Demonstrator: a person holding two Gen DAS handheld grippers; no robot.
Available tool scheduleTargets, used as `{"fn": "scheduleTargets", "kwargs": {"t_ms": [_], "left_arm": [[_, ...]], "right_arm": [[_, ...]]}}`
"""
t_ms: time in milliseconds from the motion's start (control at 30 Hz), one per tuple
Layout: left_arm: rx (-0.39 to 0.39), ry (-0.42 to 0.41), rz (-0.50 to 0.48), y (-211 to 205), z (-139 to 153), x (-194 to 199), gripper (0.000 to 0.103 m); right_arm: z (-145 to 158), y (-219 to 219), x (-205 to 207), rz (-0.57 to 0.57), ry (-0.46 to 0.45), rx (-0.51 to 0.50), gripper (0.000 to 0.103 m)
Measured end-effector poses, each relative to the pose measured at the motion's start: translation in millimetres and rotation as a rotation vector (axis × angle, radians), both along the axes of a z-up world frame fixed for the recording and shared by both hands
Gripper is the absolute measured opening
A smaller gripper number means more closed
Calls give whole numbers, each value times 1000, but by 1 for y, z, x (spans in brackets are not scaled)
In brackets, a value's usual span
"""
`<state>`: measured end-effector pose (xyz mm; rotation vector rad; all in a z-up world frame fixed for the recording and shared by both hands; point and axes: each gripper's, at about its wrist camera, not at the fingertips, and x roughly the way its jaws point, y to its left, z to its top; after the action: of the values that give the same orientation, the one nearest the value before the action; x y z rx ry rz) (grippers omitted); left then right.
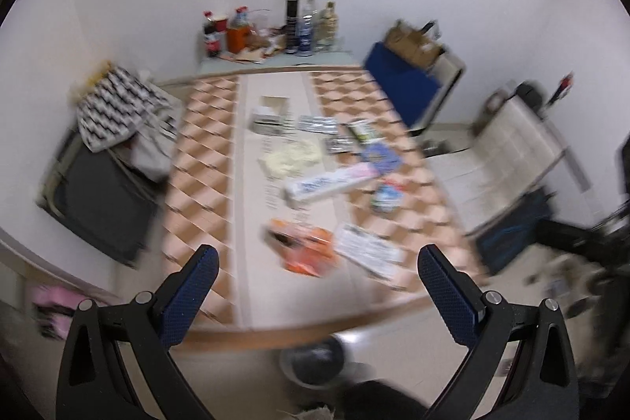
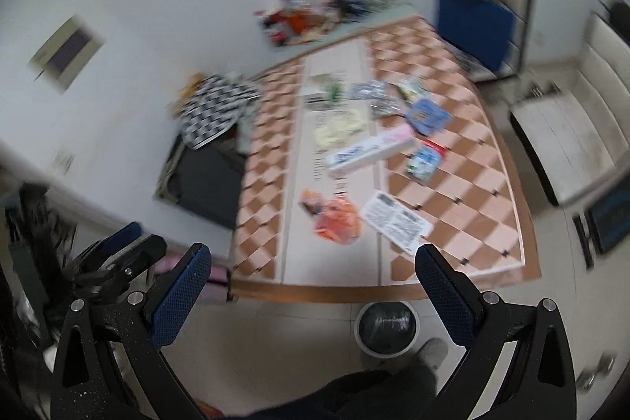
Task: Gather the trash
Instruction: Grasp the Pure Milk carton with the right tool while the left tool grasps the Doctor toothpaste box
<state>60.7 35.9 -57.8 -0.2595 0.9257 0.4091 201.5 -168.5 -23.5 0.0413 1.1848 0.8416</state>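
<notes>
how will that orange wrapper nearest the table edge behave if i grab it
The orange wrapper looks crumpled and thin, so probably floppy and very light. It lies flat on the table, so a pinch may slide it first. Both views are blurred, so this is tentative.

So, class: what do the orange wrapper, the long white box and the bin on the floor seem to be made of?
Orange wrapper: probably thin plastic film, since it lies crumpled and looks glossy.
Long white box: likely printed cardboard, with straight edges and flat faces.
Bin: seemingly a plastic shell with a dark, shiny, wrinkled liner. Blur leaves all three uncertain.
</notes>
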Motion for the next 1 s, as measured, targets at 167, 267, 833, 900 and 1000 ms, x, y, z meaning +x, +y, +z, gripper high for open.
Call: {"fn": "scheduleTargets", "kwargs": {"t_ms": [167,267,833,900,1000], "left_arm": [[164,197,-97,32,-75,88,103],[215,313,-192,43,-118,142,103],[264,673,-444,81,-270,293,102],[258,686,-521,70,-278,304,102],[210,720,-623,58,-292,317,102]], "right_arm": [[-73,6,70,-201,69,-97,103],[-132,9,121,-317,164,-136,102],[-353,143,268,-285,396,-406,59],[-353,136,273,-264,390,-421,59],[-351,117,284,-269,394,-442,59]]}}
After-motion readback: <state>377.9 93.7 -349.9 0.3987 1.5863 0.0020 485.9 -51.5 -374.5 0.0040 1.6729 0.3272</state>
